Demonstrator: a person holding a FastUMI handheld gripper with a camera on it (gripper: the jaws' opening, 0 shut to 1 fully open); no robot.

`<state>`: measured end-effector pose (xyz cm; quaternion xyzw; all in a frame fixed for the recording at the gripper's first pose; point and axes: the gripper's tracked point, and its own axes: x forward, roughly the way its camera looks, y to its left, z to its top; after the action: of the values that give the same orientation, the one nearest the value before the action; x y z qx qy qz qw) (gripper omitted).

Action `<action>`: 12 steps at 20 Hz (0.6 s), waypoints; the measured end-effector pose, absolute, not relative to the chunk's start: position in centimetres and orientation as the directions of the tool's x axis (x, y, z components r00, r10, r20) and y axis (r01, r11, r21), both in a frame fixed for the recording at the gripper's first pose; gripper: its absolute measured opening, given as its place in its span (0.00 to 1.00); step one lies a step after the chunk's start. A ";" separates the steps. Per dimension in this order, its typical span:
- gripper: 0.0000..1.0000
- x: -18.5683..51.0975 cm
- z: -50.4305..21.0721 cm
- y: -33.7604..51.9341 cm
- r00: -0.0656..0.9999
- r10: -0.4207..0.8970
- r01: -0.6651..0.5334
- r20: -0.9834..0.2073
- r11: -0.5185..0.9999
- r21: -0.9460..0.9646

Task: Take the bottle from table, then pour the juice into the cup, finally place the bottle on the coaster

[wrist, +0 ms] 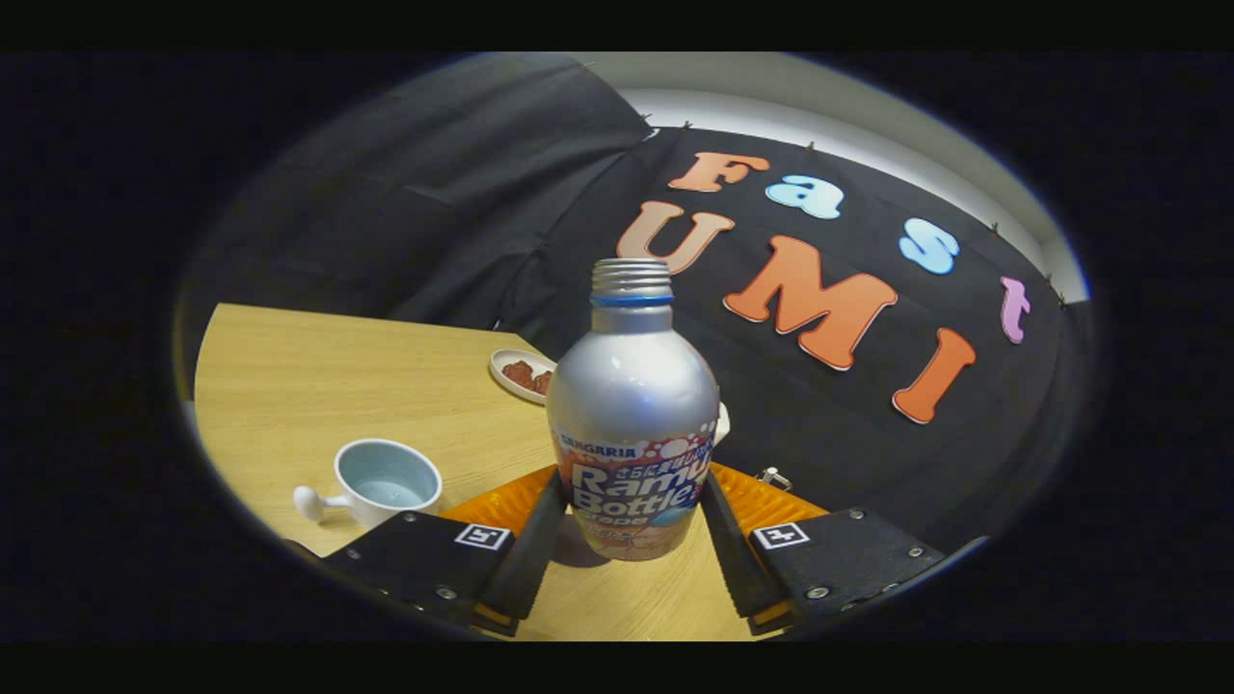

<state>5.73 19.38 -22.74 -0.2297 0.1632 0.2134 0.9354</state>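
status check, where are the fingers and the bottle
Gripper fingers close on either side of the bottle, grip unconfirmed. Bottle upright, uncapped, on the table. Cup apart, beside the fingers. Nothing blocking.

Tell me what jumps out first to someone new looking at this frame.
The silver bottle, cap off and upright, stands on the wooden table between the tool's fingers, which press on its labelled lower body. A pale cup with a knob handle sits just beside one finger. Beyond the bottle, near the table's far edge, lies a small dish of reddish-brown food.
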 end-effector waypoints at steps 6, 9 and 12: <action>0.77 7.9 -23.7 19.4 0.848 0.349 -0.428 -0.398 0.895 -0.128; 0.77 8.7 -25.0 19.4 0.837 0.351 -0.405 -0.420 0.913 -0.045; 0.77 9.7 -27.3 19.3 0.828 0.338 -0.375 -0.448 0.927 0.007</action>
<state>9.68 19.31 -27.27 -0.0408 0.2266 0.1866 0.9551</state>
